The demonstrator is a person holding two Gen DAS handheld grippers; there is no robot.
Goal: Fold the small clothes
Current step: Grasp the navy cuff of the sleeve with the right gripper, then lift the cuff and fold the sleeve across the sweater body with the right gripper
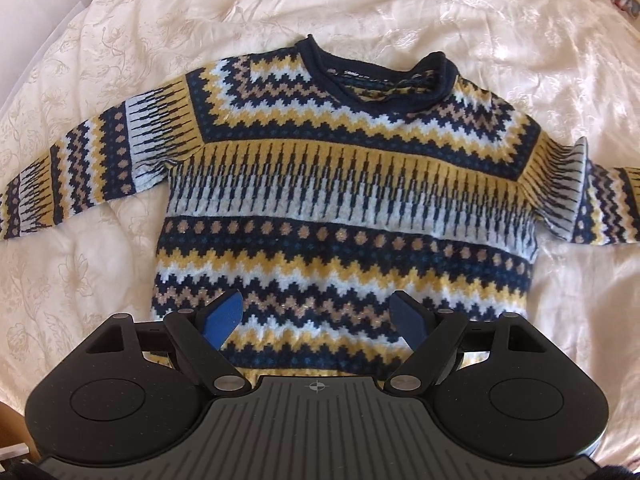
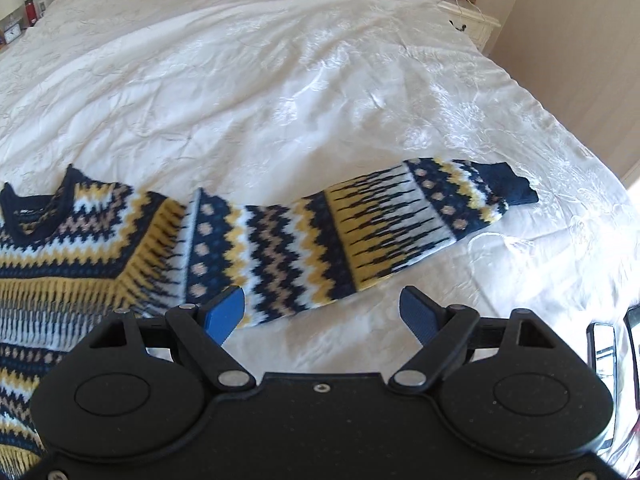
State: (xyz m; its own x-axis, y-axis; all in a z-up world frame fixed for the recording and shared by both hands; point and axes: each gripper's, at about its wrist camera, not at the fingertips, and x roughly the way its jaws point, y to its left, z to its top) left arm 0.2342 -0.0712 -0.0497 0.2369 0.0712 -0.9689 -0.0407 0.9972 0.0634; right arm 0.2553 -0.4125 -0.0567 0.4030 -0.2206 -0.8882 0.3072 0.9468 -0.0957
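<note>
The left gripper (image 1: 318, 316) hangs over the lower body of the sweater (image 1: 340, 208), its blue pads (image 1: 224, 318) spread wide and gripping nothing. The right gripper (image 2: 322, 312) is likewise spread wide and empty, above the bedspread (image 2: 320, 92) just in front of the sweater's right sleeve (image 2: 360, 236), its left pad over the sleeve's near edge. The sweater lies flat and face up on the cream bedspread, collar (image 1: 376, 76) away from the grippers, both sleeves stretched out to the sides. The right sleeve runs to a navy cuff (image 2: 508, 188). It is knitted in navy, yellow, white and tan zigzag bands. A nightstand (image 2: 468, 16) stands beyond the far corner of the bed.
</note>
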